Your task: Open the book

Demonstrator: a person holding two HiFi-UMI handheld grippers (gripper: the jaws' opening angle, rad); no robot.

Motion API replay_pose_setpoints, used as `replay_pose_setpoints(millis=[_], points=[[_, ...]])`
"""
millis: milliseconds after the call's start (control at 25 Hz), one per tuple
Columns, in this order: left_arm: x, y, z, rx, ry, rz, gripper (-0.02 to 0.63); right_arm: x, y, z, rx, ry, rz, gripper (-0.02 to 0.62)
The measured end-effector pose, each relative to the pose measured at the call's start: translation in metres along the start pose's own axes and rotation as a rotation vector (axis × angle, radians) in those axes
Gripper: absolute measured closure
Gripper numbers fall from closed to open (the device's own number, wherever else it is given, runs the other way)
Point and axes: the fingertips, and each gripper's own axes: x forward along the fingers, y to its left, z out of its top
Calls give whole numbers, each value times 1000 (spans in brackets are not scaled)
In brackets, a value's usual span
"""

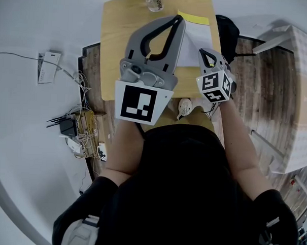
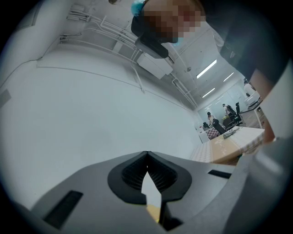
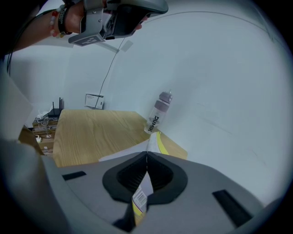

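We hold a hand-held gripper in each hand over a wooden counter (image 1: 121, 37) that stands against a pale wall (image 3: 219, 82). The book (image 1: 193, 42) lies on the counter's right part. It is white, with a yellow strip along its far edge. A bottle (image 1: 155, 0) stands near it, at the counter's far edge by the wall.

The right hand-held gripper (image 1: 203, 50) points down at the book's right side. In the right gripper view its jaws are closed on the book's cover. A white sheet (image 3: 139, 197) with a barcode label and a yellow band below it sits pinched between the pads. Past the tips, the same white and yellow run on toward the bottle, and the sheet slopes from the counter to the jaws.

The left hand-held gripper (image 1: 177, 20) is held higher and closer to the head camera, with its tips over the book's left side. In the right gripper view it hangs well above the counter, apart from the book, with a bracelet on the wrist that carries it. In the left gripper view it faces the wall, roughly level. Its jaws are closed, with the tips touching. A sliver of white over yellow shows in the slit behind the tips. We cannot tell whether that sliver is something held or only the book and counter seen through the gap.
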Motion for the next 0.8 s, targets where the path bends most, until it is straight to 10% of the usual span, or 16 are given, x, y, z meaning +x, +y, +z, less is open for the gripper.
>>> replay_pose_setpoints(millis=[800], points=[[20,-11,1,-5,-5,-32,598,-21,-54,-27,52,34,-135,565]])
